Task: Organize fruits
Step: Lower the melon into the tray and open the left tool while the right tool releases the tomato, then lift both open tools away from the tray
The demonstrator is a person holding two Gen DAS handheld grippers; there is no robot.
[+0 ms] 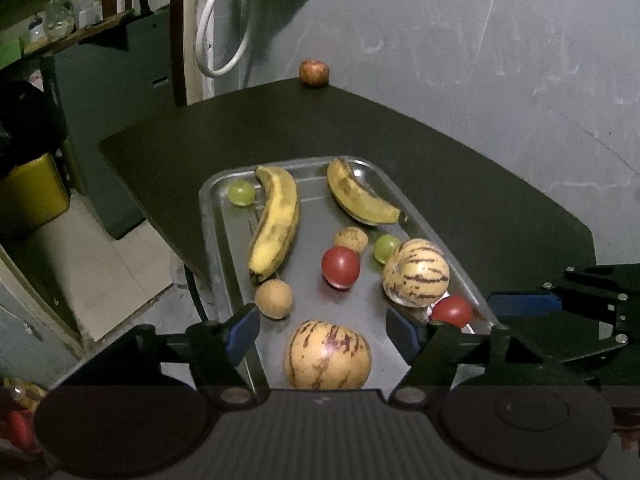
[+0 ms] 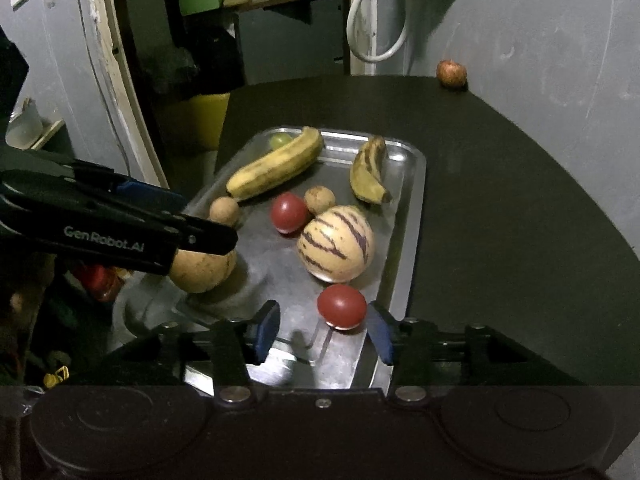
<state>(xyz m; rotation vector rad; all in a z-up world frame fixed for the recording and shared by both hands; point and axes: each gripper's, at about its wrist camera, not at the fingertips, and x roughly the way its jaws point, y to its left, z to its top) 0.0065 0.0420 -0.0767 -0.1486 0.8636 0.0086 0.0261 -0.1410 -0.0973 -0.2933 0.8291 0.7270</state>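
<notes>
My left gripper (image 1: 322, 330) stands released, its blue pads (image 1: 242, 330) wide on either side of the near striped melon (image 1: 327, 356), which sits between them on the steel tray (image 1: 224, 264) with clear gaps each side; my right gripper (image 2: 324, 330) is also released, and the near red tomato (image 2: 342, 306) lies between its pads (image 2: 269, 326), closer to the right-hand one, though I cannot tell whether it touches. No earlier view to compare, so I judge only that nothing is clamped. Outward from there the tray holds a second striped melon (image 1: 416, 278), another tomato (image 1: 341, 266), two brown round fruits (image 1: 274, 298), two green grapes (image 1: 241, 193) and two bananas (image 1: 276, 226). The one thing still off the tray is the apple (image 1: 314, 73), at the far edge of the dark table (image 1: 460, 168) against the wall, well apart from both grippers and straight ahead of them; being round, it needs no alignment. From the right wrist it sits to the upper right, so I judge the right hand better placed to reach it. The right view shows the left gripper's body from the side over the melon, hiding its stripes; the left view shows those stripes and catches the right gripper only at its edge
</notes>
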